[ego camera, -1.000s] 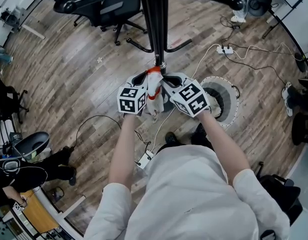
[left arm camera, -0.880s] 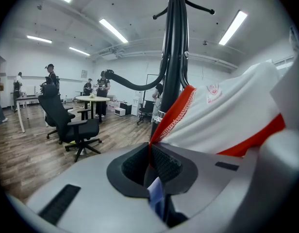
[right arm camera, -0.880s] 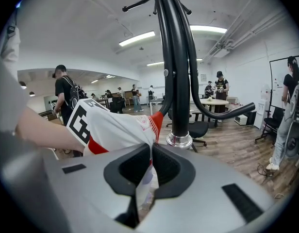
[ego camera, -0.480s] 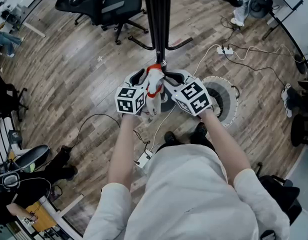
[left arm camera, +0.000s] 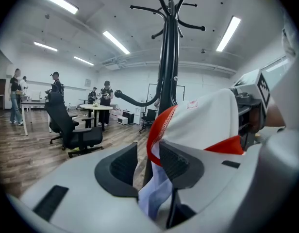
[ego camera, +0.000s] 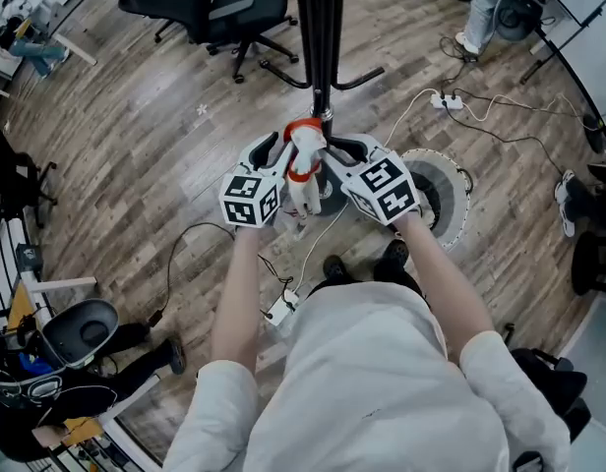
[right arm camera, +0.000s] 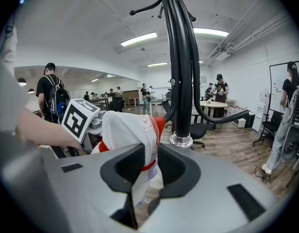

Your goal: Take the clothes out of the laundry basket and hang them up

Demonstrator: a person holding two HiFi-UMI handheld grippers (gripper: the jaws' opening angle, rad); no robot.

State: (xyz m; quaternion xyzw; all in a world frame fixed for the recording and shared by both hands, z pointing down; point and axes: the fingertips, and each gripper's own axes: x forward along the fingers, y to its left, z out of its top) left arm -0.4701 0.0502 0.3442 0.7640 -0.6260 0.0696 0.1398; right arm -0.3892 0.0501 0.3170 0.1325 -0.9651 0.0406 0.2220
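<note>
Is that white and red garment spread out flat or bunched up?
Bunched up: the white and red garment is a crumpled wad beside the black coat stand, folds drooping, nothing spread.

The white garment [ego camera: 305,155] with red trim is bunched upright, off the floor, just in front of the black coat stand [ego camera: 323,37], perhaps touching its pole. The round, white-rimmed laundry basket [ego camera: 464,214] stands on the floor near the stand's foot.
</note>
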